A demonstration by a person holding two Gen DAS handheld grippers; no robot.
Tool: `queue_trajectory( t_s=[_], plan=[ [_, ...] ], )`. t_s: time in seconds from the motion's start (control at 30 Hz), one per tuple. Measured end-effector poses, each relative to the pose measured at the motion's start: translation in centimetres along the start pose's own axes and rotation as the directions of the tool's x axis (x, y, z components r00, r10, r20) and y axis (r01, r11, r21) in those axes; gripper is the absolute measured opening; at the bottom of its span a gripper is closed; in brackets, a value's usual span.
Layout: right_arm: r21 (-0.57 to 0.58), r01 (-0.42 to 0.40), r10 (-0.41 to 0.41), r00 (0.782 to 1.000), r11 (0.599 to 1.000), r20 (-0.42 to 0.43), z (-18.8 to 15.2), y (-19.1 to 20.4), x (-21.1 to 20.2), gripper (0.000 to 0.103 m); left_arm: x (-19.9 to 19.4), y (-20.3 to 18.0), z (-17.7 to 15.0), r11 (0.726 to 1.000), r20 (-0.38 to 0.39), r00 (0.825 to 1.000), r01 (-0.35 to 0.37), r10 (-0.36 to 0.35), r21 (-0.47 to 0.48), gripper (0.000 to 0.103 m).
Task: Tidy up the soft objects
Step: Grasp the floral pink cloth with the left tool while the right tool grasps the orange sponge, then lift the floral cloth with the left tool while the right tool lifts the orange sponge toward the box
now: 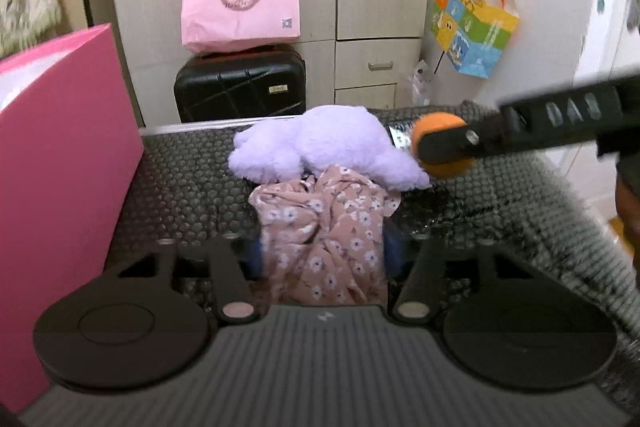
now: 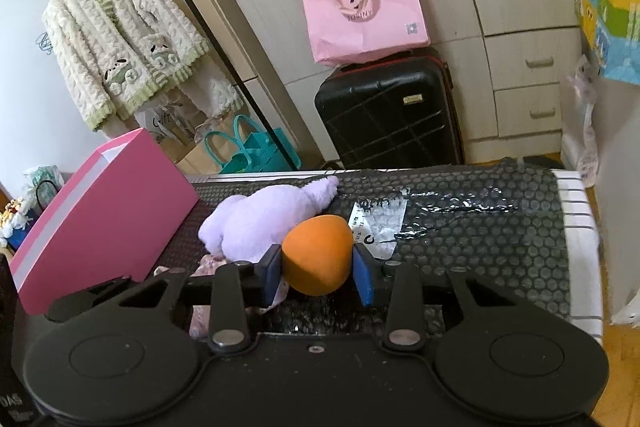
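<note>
The right claw [image 2: 318, 269] is clamped on the orange ball [image 2: 318, 255]: both blue pads [image 2: 363, 275] press its sides, and it sits just above the bubble-wrapped surface [image 2: 480, 227], about midway along it and close to the plush. The left wrist view shows the same ball [image 1: 440, 147] beside the plush's near end, held from the right.

The left claw [image 1: 322, 259] has the floral cloth [image 1: 324, 235] bunched between its fingers; the blue pads are mostly buried in the folds, and the cloth looks pinched, so I judge it gripped. The cloth lies near the surface's front edge, its far end tucked against the purple plush [image 1: 328, 147], which lies untouched near the back edge.

The pink box [image 2: 104, 219] stands open at the left edge. Its inside is not visible from either view, so whether anything is already stored there cannot be told.

As a judgement, the task is at an early stage: all three soft things are out on the surface, two in hand, none visibly put away. Left to do: move ball and cloth to wherever they belong, probably the box, then fetch the plush.
</note>
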State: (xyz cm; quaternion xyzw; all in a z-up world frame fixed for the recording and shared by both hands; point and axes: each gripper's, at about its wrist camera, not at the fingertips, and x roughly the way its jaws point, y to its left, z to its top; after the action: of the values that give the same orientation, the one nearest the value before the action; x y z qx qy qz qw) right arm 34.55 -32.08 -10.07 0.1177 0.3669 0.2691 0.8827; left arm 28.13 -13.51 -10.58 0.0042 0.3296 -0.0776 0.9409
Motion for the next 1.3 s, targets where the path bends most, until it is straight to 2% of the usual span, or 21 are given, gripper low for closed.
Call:
queue_trajectory(
  t_s=[0.03, 0.1, 0.23, 0.77, 0.93, 1.2, 1.3],
  plan=[
    [-0.007, 0.006, -0.006, 1.000, 1.000, 0.002, -0.2, 0.1, -0.3, 0.042, -0.1, 0.3, 0.0, 1.000, 0.000, 1.000, -0.001, 0.001, -0.012, 0.033],
    [-0.019, 0.020, -0.020, 1.000, 1.000, 0.004, -0.5, 0.4, -0.9, 0.042, -0.3, 0.6, -0.1, 1.000, 0.004, 1.000, -0.006, 0.006, -0.020, 0.026],
    [-0.042, 0.047, -0.047, 0.999, 0.998, 0.005, -1.5, 1.1, -2.0, 0.043, -0.9, 0.8, -0.5, 0.999, 0.006, 1.000, 0.003, -0.003, -0.033, 0.022],
    [-0.105, 0.095, -0.099, 0.995, 0.990, -0.034, -5.8, 5.6, -5.1, 0.043, -7.0, 2.4, -1.7, 0.994, 0.031, 0.994, 0.102, -0.101, -0.028, 0.021],
    [-0.128, 0.101, -0.109, 0.992, 0.987, -0.059, -7.2, 7.5, -5.9, 0.043, -9.3, 2.6, -2.0, 0.989, 0.012, 0.989, 0.147, -0.147, 0.010, 0.021],
    [-0.134, 0.094, -0.105, 0.992, 0.986, -0.077, -9.6, 10.4, -8.3, 0.043, -12.7, 3.6, -3.4, 0.967, -0.059, 0.965, 0.254, -0.254, -0.009, 0.021],
    [-0.122, 0.082, -0.094, 0.991, 0.989, -0.099, -10.9, 11.7, -9.1, 0.043, -13.6, 4.5, -3.9, 0.953, -0.108, 0.947, 0.299, -0.302, -0.038, 0.021]
  ],
)
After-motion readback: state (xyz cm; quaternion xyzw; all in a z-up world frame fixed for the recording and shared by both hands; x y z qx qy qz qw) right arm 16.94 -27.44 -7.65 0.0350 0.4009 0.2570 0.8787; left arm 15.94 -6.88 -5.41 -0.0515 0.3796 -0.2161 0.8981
